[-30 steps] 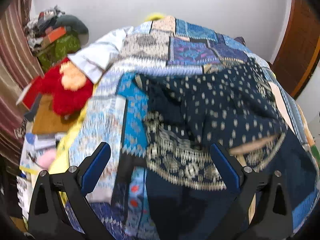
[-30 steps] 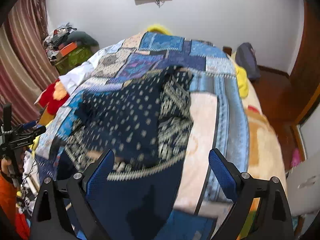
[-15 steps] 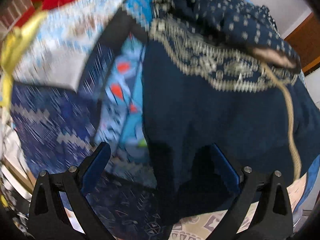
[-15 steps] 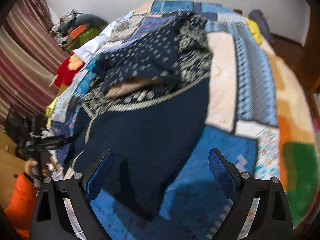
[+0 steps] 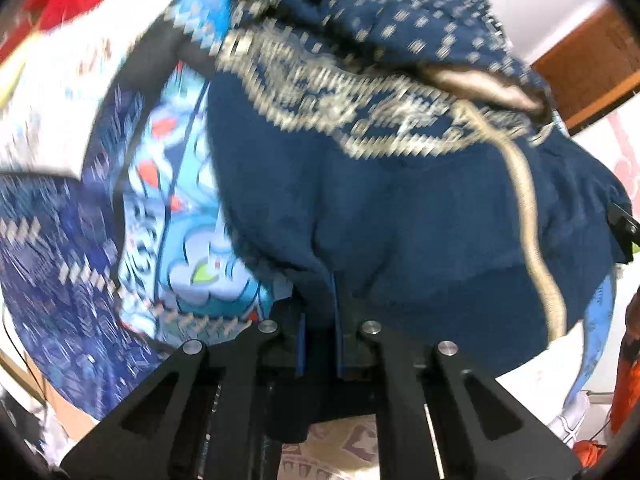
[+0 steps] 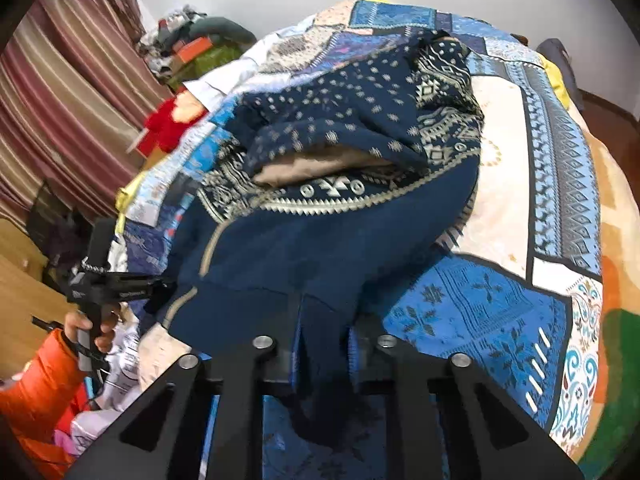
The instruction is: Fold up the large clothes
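A large navy garment (image 6: 340, 216) with a cream patterned band and dotted upper part lies rumpled on the patchwork bedspread (image 6: 500, 304). It also shows in the left wrist view (image 5: 400, 208). My left gripper (image 5: 318, 300) is shut on the garment's plain navy hem at its left near corner. My right gripper (image 6: 324, 332) is shut on the hem at the right near corner. The left gripper also shows in the right wrist view (image 6: 120, 284), held by a hand in an orange sleeve.
Striped curtains (image 6: 64, 92) hang at the left. A red plush toy (image 6: 168, 124) and a pile of things (image 6: 192, 44) lie beside the bed. A wooden door (image 5: 592, 68) is at the right. The bed's near edge lies just below the grippers.
Both grippers have dropped to the garment's near hem and closed on it. They were open half a second ago.
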The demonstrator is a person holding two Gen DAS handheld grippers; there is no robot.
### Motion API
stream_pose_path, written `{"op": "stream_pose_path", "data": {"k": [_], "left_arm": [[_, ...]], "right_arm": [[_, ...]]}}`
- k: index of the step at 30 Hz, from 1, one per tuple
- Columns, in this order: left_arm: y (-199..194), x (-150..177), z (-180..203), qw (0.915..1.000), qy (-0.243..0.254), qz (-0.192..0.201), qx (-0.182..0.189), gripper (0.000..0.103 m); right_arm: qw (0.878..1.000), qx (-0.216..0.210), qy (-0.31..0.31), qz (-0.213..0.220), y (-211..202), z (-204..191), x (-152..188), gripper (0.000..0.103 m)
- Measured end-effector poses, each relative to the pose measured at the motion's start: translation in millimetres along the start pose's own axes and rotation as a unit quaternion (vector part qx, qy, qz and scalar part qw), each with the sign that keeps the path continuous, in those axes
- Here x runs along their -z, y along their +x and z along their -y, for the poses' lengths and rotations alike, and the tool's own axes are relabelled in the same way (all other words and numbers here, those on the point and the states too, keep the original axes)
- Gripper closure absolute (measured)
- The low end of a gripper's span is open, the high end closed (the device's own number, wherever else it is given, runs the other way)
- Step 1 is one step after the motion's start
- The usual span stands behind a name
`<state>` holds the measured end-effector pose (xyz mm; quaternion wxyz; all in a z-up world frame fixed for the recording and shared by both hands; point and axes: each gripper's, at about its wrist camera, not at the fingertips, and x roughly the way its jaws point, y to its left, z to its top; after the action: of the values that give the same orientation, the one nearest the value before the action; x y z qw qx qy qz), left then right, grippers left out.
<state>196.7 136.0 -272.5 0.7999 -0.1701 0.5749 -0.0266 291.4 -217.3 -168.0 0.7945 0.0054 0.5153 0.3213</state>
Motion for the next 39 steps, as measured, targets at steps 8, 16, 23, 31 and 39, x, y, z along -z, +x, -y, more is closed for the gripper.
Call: {"op": "stream_pose_path", "data": {"k": [8, 16, 23, 31, 39], "left_arm": [[-80, -67, 23, 0.9920, 0.021, 0.125, -0.004, 0.095], [-125, -185, 7, 0.9711, -0.003, 0.234, -0.049, 0.095], [-65, -276, -22, 0.9702, -0.053, 0.215, -0.098, 0.095], [57, -317, -59, 0.9770, -0.102, 0.120, -0.144, 0.093], [77, -311, -44, 0.9745, -0.025, 0.106, -0.196, 0.091]], "right_arm": [[0.998, -0.015, -0.009, 0.066, -27, 0, -43, 0.091], [0.990, 0.014, 0.000, 0.138, -38, 23, -142, 0.091], [0.989, 0.058, 0.056, 0.126, 30, 80, -232, 0.091], [0.991, 0.105, 0.064, 0.051, 138, 136, -268, 0.090], [0.995, 0.043, 0.083, 0.047, 129, 182, -260, 0.090]]}}
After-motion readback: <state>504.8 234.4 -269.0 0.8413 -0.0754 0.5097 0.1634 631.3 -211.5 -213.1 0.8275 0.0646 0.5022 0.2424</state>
